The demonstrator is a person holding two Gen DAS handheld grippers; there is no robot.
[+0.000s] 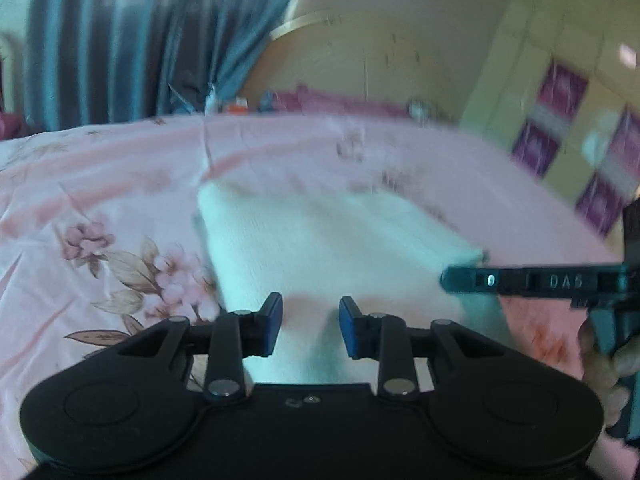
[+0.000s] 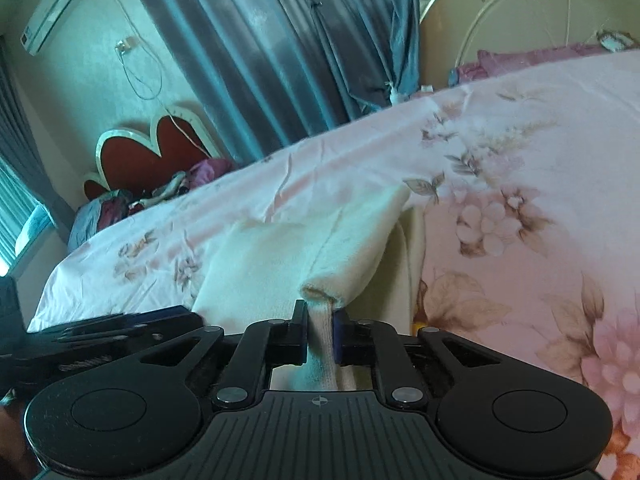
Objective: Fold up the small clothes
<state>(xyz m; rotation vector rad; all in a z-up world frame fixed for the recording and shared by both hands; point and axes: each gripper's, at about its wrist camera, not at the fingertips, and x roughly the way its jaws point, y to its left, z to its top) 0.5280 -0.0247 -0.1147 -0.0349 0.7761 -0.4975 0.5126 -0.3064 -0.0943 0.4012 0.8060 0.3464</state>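
White knit garment [image 2: 304, 256] on the bed [image 2: 500, 152]: right tongs [image 2: 320, 334] pinch its raised fold; left tongs [image 1: 311, 326] spread above its near edge.

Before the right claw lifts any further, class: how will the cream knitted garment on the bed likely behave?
The cream garment probably flops: it bunches and creases where the right claw pinches it. It seems light, since one pinched edge tents the cloth up. On the smooth floral bedsheet it may drag along rather than stay put.

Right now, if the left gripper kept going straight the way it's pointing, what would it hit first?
Most likely the white garment: the left gripper points down at it with its jaws apart and empty. Depth is unclear in the blur.
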